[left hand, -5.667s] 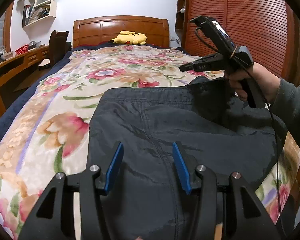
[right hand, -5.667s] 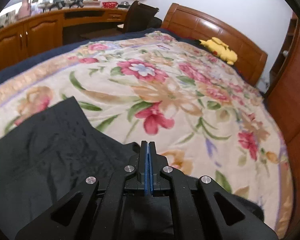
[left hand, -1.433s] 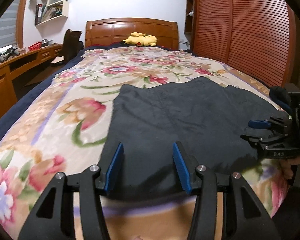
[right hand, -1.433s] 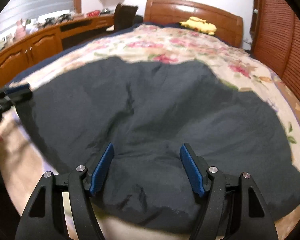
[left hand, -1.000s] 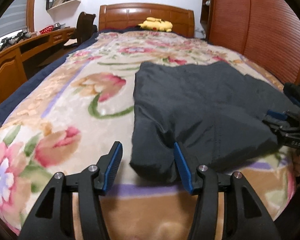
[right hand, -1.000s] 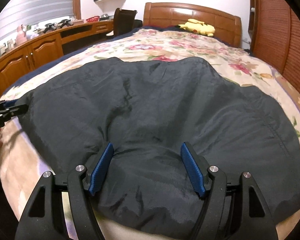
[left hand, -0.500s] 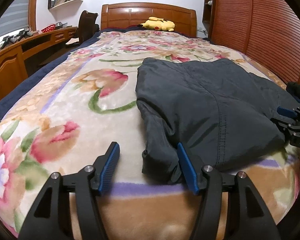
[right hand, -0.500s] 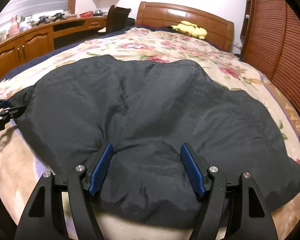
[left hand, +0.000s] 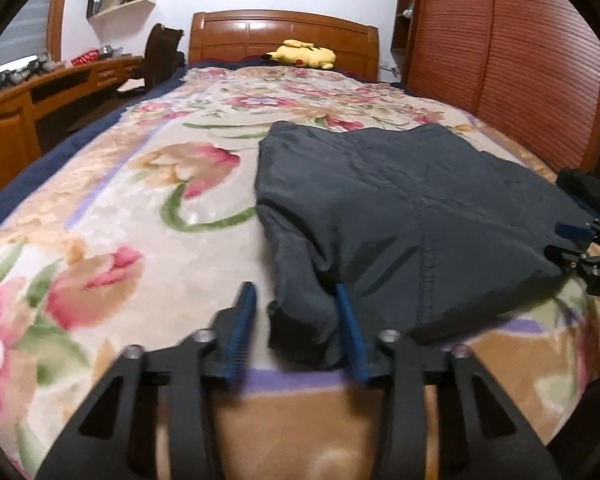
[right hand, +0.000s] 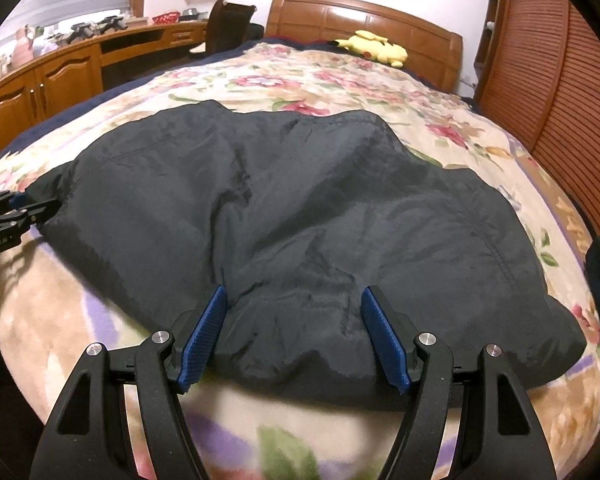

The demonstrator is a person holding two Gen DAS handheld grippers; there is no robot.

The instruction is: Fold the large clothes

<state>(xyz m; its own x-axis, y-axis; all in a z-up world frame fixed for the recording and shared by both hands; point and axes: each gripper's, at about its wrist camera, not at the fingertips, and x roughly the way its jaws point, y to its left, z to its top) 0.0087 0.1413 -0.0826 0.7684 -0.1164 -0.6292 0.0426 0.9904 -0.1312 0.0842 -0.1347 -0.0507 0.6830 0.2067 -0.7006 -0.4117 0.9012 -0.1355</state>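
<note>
Closing unevenly could let slick fabric slip: both jaws are spread around near-edge corners of the dark jacket [right hand: 300, 208] on the floral bedspread [left hand: 112, 216] (left gripper [left hand: 296, 320], right gripper [right hand: 296, 332]).

garment [left hand: 400, 204] [right hand: 300, 216]: large, dark charcoal, slightly shiny fabric with stitched seams | state: folded into a broad flat layered shape, lightly wrinkled | pose: lying flat, near edge bunched and puffy | place: on the bed's near end, toward its right side in the left wrist view
</note>
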